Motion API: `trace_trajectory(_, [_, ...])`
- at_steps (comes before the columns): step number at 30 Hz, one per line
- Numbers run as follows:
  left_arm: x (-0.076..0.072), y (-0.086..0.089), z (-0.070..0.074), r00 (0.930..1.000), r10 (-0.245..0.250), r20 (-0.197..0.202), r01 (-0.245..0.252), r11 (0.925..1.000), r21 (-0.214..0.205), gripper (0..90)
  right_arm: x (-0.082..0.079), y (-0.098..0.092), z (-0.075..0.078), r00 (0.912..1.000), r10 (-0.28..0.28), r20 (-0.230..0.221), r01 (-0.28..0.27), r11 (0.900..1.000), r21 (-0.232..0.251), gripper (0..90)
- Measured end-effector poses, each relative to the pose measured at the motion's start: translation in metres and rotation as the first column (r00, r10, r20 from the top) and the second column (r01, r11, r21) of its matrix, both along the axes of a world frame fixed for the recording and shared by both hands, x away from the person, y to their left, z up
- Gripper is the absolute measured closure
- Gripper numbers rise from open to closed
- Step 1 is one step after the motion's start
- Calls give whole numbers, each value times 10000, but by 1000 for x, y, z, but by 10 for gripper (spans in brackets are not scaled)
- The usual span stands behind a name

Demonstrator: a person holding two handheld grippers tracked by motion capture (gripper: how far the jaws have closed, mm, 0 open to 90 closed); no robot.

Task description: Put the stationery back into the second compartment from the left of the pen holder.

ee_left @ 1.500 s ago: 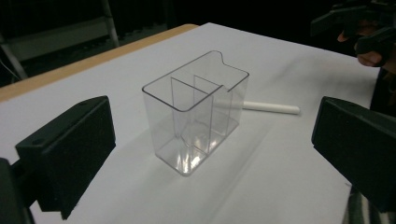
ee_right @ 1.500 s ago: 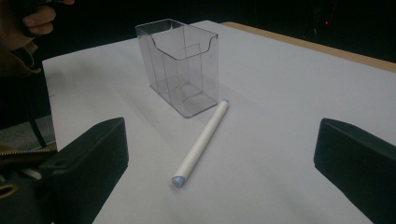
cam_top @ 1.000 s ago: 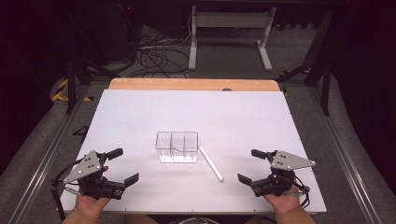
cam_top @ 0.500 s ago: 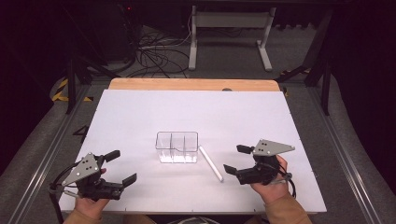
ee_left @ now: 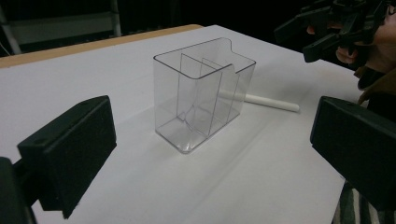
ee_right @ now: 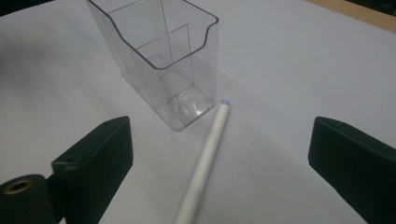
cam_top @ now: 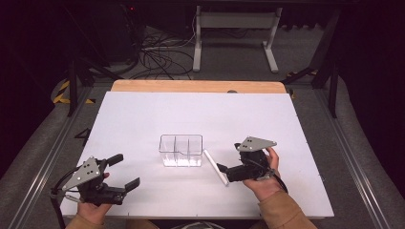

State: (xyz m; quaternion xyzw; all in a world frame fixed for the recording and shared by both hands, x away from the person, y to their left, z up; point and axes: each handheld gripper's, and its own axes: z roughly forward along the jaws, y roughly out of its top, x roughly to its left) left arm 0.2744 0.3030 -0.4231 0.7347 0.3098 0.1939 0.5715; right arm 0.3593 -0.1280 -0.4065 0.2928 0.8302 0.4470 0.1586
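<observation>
Centre of the high view: a clear, hard plastic box (cam_top: 181, 150) with three compartments. A smooth white stick (cam_top: 216, 167) lies lower right, between the wide jaws of the right gripper (cam_top: 229, 161), which have just been opening. Left gripper (cam_top: 122, 170), lower left, gapes empty.

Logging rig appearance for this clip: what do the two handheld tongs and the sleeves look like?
Both tongs, left and right, are black with blocky black jaws, each topped by a grey three-cornered plate with small dark holes. A dark cable trails from each. The sleeves are tan-brown.
</observation>
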Motion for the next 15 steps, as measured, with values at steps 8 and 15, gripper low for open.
trace_trajectory(8, [1,1,-1,10000,-17,-69,16,9999,-105,11,7,4,0,9975,-96,-706,109,9998,184,37])
trace_trajectory(15, [1,2,-1,10000,-2,38,3,9999,-100,11,6,12,-1,9945,-262,-1017,298,9990,341,25])
